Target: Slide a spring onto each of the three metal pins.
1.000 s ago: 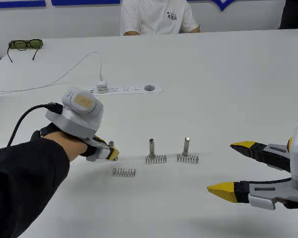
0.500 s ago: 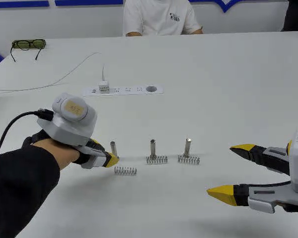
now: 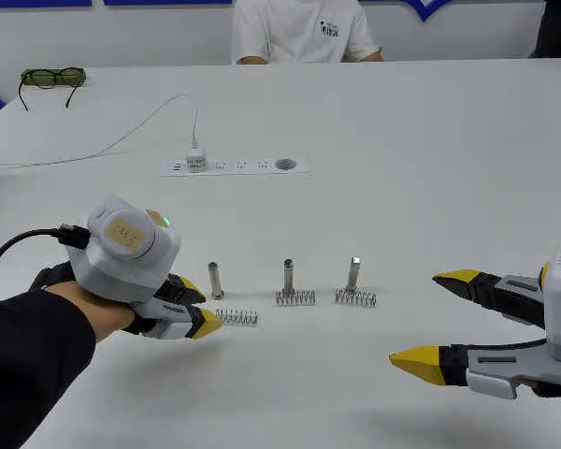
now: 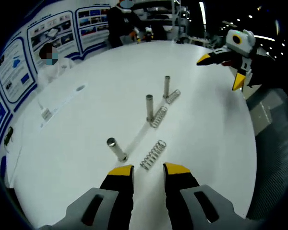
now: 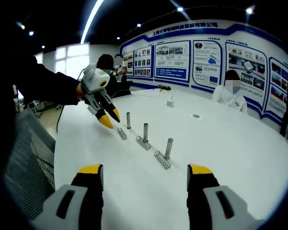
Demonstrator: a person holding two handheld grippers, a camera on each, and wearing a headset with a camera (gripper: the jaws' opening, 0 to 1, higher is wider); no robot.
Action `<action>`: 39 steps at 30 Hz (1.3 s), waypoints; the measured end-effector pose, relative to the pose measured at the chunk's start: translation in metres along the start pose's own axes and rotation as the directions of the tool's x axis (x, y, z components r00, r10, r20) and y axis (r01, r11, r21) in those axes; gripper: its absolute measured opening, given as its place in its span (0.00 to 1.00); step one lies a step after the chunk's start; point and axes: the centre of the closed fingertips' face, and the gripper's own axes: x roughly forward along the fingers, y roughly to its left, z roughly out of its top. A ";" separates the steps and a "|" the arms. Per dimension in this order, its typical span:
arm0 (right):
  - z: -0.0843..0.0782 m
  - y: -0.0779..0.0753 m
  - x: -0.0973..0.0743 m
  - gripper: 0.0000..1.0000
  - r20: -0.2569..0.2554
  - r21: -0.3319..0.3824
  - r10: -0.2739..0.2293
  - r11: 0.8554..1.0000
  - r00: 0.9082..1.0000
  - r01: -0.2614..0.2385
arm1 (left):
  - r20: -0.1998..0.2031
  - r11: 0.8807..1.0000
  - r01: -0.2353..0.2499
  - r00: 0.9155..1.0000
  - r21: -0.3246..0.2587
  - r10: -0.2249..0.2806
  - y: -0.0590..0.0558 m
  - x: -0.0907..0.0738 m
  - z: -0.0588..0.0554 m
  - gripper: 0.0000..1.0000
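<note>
Three metal pins stand upright in a row on the white table: left pin [image 3: 215,280], middle pin [image 3: 288,276], right pin [image 3: 353,273]. A spring lies flat in front of each: left spring [image 3: 237,317], middle spring [image 3: 294,298], right spring [image 3: 355,298]. My left gripper [image 3: 199,309] is open, its yellow tips just left of the left spring [image 4: 152,155], which lies ahead of the jaws without touching them. My right gripper [image 3: 432,318] hovers wide open and empty, well to the right of the pins.
A white power strip [image 3: 234,166] with a plugged-in charger [image 3: 195,161] and a trailing cable lies behind the pins. Dark glasses [image 3: 49,79] rest at the far left. A person in a white shirt [image 3: 299,31] sits across the table.
My left gripper has drawn back from beside the left pin and come down towards the left spring, so that pin now stands in plain sight. The right gripper has held still.
</note>
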 end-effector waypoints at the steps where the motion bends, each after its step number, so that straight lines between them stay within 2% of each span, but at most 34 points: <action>1: 0.000 0.000 0.000 0.72 -0.001 0.001 -0.001 1.000 1.000 0.001 | -0.002 1.000 0.005 1.000 0.007 -0.005 0.000 0.001 0.000 0.25; 6: -0.002 -0.001 0.000 0.72 -0.007 0.004 -0.005 1.000 1.000 0.005 | -0.004 0.997 0.023 1.000 0.071 -0.023 -0.002 0.009 0.000 0.22; 15: -0.004 -0.004 -0.001 0.72 -0.011 0.012 -0.015 1.000 1.000 0.015 | -0.025 0.992 0.065 0.998 0.109 -0.062 -0.007 0.022 -0.003 0.21; 29: -0.005 -0.004 -0.001 0.72 -0.008 0.014 -0.012 1.000 1.000 0.012 | -0.071 0.992 0.067 0.996 0.110 -0.059 -0.006 0.023 -0.014 0.14; 39: -0.004 -0.003 -0.001 0.72 -0.004 0.012 -0.005 1.000 1.000 0.005 | -0.068 0.989 0.072 0.996 0.132 -0.063 -0.011 0.023 -0.014 0.12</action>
